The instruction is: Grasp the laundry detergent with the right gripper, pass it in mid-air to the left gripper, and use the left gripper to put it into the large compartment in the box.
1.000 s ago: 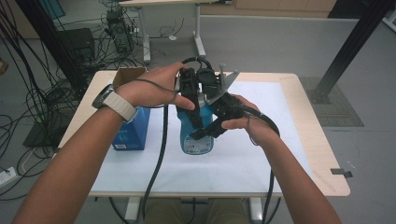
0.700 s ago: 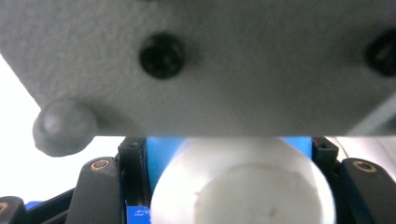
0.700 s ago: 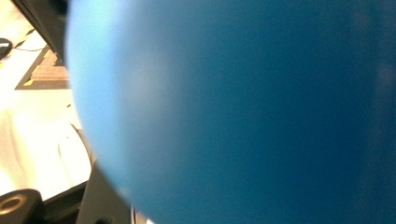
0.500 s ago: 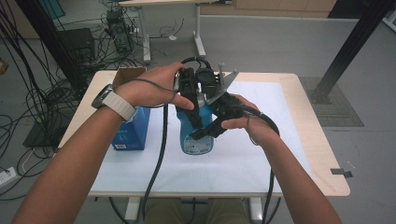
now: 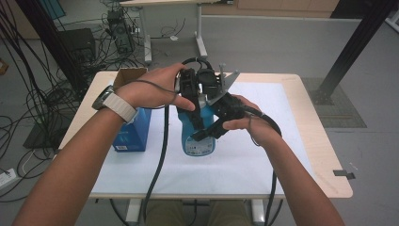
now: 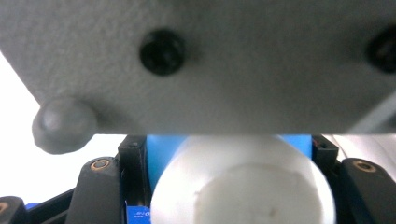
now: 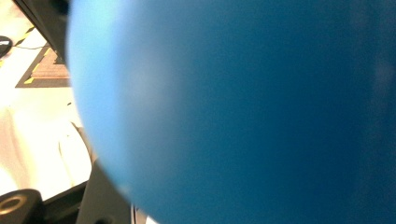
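Uncapping a blue bottle held between two hand-held grippers

Near the frame's centre, the right hand-held gripper (image 5: 203,134) is clamped on the body of the blue bottle (image 5: 197,141), which stands on the white-covered worktop (image 5: 263,160); just above it, the left hand-held gripper (image 5: 195,101) is closed around the bottle's white cap (image 6: 243,186), a jaw on either side. To do this well, I judge the right grip should stay firm and low so the bottle cannot spin, while the left turns squarely about the cap's axis without tilting. Left of centre stands a blue carton (image 5: 134,132). Against the earlier frames nothing differs: both hands and the bottle sit as they did.
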A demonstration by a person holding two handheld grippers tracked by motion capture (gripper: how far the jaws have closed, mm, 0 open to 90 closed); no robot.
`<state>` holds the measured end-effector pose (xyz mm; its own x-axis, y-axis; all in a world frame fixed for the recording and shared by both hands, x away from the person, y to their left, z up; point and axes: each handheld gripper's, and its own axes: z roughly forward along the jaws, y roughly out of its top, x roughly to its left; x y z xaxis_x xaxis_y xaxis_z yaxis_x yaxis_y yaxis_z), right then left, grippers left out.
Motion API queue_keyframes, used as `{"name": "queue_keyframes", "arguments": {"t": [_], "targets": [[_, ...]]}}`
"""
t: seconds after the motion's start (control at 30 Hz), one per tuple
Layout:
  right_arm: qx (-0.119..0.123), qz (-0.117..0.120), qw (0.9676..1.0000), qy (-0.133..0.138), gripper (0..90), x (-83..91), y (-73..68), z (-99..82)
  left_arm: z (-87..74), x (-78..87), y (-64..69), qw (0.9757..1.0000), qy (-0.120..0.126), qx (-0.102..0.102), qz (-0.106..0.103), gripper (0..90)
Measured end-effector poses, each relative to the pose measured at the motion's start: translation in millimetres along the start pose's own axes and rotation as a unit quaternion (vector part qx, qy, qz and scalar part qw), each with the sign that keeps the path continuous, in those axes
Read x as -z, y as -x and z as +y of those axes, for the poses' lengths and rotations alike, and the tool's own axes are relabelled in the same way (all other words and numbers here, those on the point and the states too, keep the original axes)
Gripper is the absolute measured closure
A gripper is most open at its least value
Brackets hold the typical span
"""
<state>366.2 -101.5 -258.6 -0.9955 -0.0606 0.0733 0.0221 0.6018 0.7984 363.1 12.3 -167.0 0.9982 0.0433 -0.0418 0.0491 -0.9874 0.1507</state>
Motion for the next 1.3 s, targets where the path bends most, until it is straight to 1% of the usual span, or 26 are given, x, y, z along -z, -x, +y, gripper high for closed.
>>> {"name": "queue_keyframes", "arguments": {"t": [0.07,0.1,0.13,0.17,0.23,0.27,0.3,0.33,0.47,0.53,0.57,0.7,0.8,0.83,0.9,0.93,0.97,1.03,1.17,1.3], "targets": [[-0.003,0.001,1.0,-0.001,43.3,0.2,-0.2,0.4,-0.1,0.0,0.0,1.0,0.0,0.0,0.0,37.3],[0.003,0.0,1.0,0.0,43.3,-0.1,0.4,0.3,-0.1,0.1,0.0,1.0,0.0,0.0,0.0,37.3],[0.003,0.001,1.0,0.001,43.3,-0.3,0.8,0.3,-0.1,0.1,-0.1,1.0,0.0,0.001,0.0,37.3],[-0.002,0.001,1.0,-0.001,43.3,0.0,-0.1,0.6,-0.1,0.2,-0.1,1.0,0.0,0.0,0.0,37.3],[0.005,0.0,1.0,0.001,43.3,-0.3,1.1,0.4,-0.3,0.2,-0.1,1.0,0.002,0.0,0.001,37.3],[-0.002,0.0,1.0,-0.001,43.3,0.2,-0.1,0.8,-0.4,0.0,0.0,1.0,0.003,0.001,0.001,37.3],[-0.003,0.0,1.0,-0.002,43.3,0.3,-0.1,0.8,-0.4,0.2,-0.1,1.0,0.002,0.0,0.0,37.3],[0.004,0.001,1.0,-0.001,43.3,0.1,0.8,0.7,-0.5,0.2,0.1,1.0,0.002,0.0,0.001,37.3],[0.004,0.001,1.0,0.0,43.3,0.1,0.5,0.9,-0.4,0.4,0.3,1.0,0.002,0.001,0.001,37.3],[0.004,0.001,1.0,-0.001,43.3,0.2,0.5,0.9,-0.6,0.5,0.4,1.0,0.003,0.001,0.001,37.3],[-0.004,0.001,1.0,-0.003,43.3,0.7,-0.8,1.3,-0.6,0.4,0.4,1.0,0.004,0.001,0.0,37.3],[-0.004,0.0,1.0,-0.002,43.3,1.0,-1.1,1.3,-0.6,0.9,0.4,1.0,0.004,-0.001,0.001,37.3],[-0.001,0.0,1.0,-0.003,43.3,1.1,-1.0,1.3,-0.3,1.0,1.0,1.0,0.004,0.0,0.001,37.3],[0.005,0.0,1.0,0.0,43.3,0.8,-0.1,1.0,-0.3,1.0,1.0,1.0,0.004,0.0,0.001,37.3],[0.006,0.001,1.0,0.0,43.3,1.2,0.1,0.9,-0.1,1.0,1.1,1.0,0.003,0.0,0.002,37.3],[-0.002,0.0,1.0,-0.003,43.3,1.7,-1.5,1.4,0.0,1.2,0.9,1.0,0.004,-0.001,0.002,37.3],[-0.004,0.0,1.0,-0.003,43.3,1.7,-1.4,1.4,0.0,1.3,0.8,1.0,0.004,-0.001,0.001,37.3],[0.001,0.002,1.0,-0.002,43.3,2.3,-0.7,1.0,0.1,1.2,1.0,1.0,0.004,-0.001,0.002,37.3],[-0.003,0.0,1.0,-0.004,43.3,2.9,-1.4,1.2,0.0,1.4,1.0,1.0,0.007,-0.002,0.002,37.3],[-0.001,0.001,1.0,-0.004,43.3,3.1,-1.6,0.7,-0.2,0.5,1.9,0.9999,0.011,0.001,0.001,37.3]]}}
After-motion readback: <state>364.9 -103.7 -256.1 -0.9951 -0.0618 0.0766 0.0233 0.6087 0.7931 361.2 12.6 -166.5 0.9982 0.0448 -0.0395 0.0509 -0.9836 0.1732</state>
